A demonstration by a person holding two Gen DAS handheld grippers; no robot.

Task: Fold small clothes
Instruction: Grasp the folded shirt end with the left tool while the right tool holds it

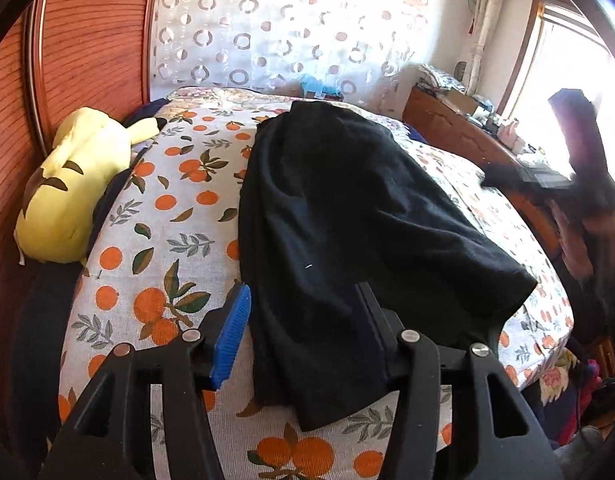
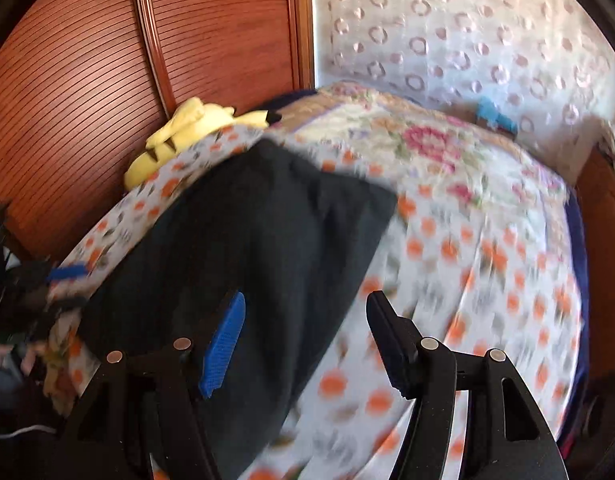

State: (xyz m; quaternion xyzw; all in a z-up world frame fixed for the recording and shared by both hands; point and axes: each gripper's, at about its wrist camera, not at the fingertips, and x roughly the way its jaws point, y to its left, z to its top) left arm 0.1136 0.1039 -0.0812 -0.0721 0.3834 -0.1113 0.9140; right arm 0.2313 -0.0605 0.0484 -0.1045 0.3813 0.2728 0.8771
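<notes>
In the left wrist view, the left tool [image 1: 303,336] is standing released, its fingers straddling the near edge of the black garment [image 1: 347,208], which is lying folded lengthwise on the orange-print bed sheet [image 1: 147,240]; further folds look left to do. In the blurred right wrist view, the right tool [image 2: 307,340] is hanging released over the soft, matte, rumpled cloth.

You face a bed [image 1: 155,216] covered in an orange-print sheet [image 1: 175,240]. A ribbed wooden headboard [image 1: 87,48] stands left, a circle-patterned curtain [image 1: 287,32] behind, and a bright window [image 1: 563,64] at right above a cluttered wooden cabinet [image 1: 459,128].
</notes>
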